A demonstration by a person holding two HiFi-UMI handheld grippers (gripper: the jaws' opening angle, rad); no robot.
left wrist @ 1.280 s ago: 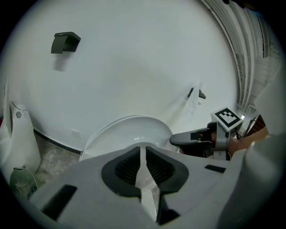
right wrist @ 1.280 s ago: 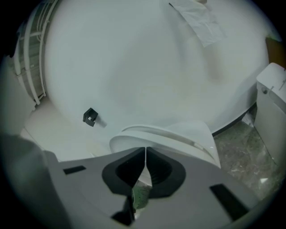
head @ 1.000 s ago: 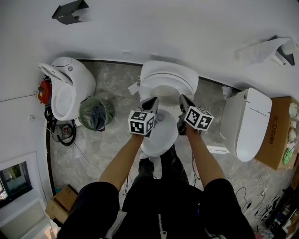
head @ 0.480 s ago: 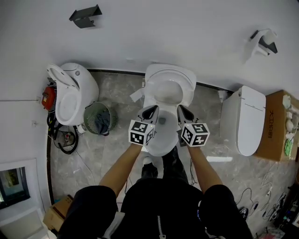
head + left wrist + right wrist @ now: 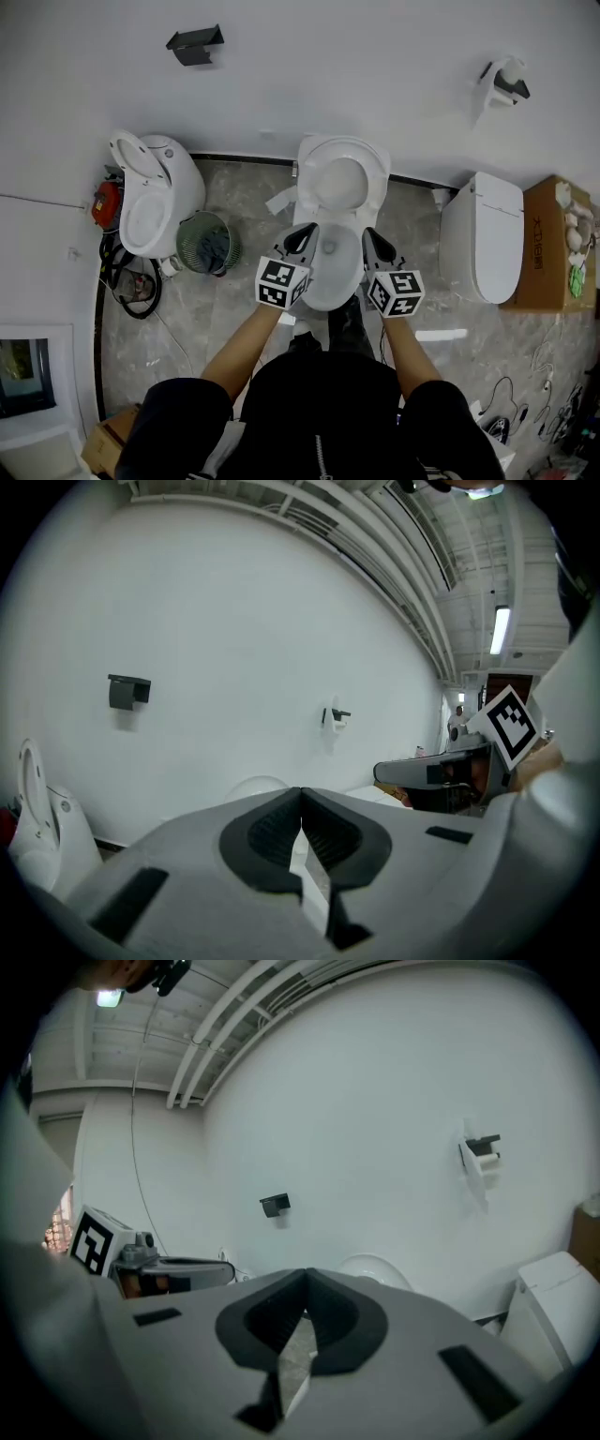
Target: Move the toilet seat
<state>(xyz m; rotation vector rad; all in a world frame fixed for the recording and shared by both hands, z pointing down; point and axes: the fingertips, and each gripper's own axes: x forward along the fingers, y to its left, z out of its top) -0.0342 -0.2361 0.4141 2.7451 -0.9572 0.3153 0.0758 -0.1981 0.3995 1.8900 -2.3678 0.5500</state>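
Observation:
The middle toilet has its white seat and lid (image 5: pixel 341 178) tipped up toward the wall, and its bowl (image 5: pixel 330 272) lies bare below. My left gripper (image 5: pixel 306 232) hovers over the bowl's left rim, shut with nothing in it. My right gripper (image 5: pixel 368 236) hovers over the right rim, also shut and empty. In the left gripper view the jaws (image 5: pixel 301 810) meet, with the top of the raised lid (image 5: pixel 251 785) just beyond them. In the right gripper view the jaws (image 5: pixel 304 1303) meet too, and the lid (image 5: pixel 377 1267) shows behind them.
A second toilet (image 5: pixel 155 192) with its lid up stands at the left, with a green basket (image 5: pixel 208 246) beside it. A closed toilet (image 5: pixel 486 234) and a cardboard box (image 5: pixel 546 246) stand at the right. A black bracket (image 5: pixel 194 43) and a paper holder (image 5: pixel 502 82) hang on the wall.
Both grippers have drawn back a little from the raised seat toward the front of the bowl. The head view has shifted, so the toilets sit further off. Both jaws stayed shut.

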